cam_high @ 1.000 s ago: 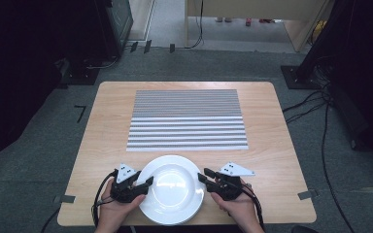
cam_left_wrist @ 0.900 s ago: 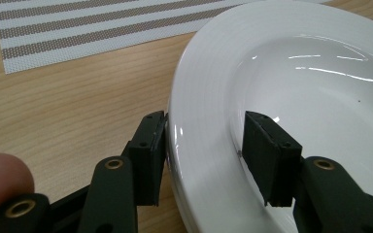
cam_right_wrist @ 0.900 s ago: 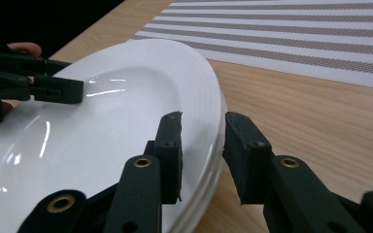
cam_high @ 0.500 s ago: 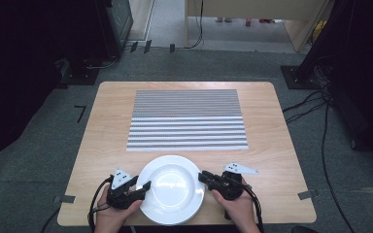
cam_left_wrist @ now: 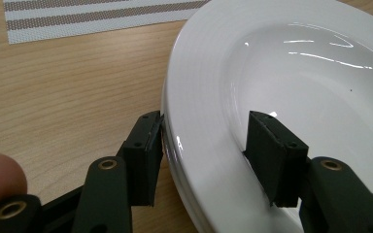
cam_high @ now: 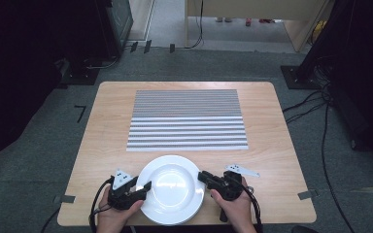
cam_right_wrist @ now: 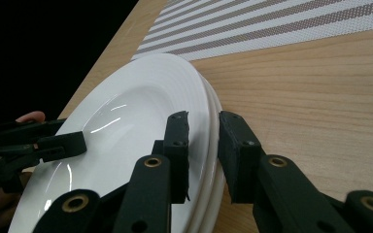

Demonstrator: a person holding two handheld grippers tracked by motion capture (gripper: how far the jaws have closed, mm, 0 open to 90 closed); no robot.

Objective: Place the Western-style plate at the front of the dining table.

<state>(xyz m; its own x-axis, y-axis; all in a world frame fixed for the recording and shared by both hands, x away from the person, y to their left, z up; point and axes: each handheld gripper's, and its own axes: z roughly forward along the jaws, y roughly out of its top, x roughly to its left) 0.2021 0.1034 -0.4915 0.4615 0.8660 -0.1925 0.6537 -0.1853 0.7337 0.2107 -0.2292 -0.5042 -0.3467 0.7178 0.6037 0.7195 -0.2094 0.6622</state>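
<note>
A small stack of white plates lies at the table's front edge, between my hands. My left gripper straddles the stack's left rim. In the left gripper view one pad lies against the outer edge of the plates and the other pad rests on the top plate's inner face. My right gripper is shut on the right rim. In the right gripper view one pad sits on top of the plates and the other at the stack's edge. That view also takes in the left gripper, farther off.
A grey-and-white striped placemat lies flat on the middle of the wooden table, just beyond the plates. Cables trail on the floor to the right. Dark equipment stands around the table's far corners.
My left gripper has shifted a little toward the table's front edge along the plates' rim. The plates and my right hand have stayed put.
</note>
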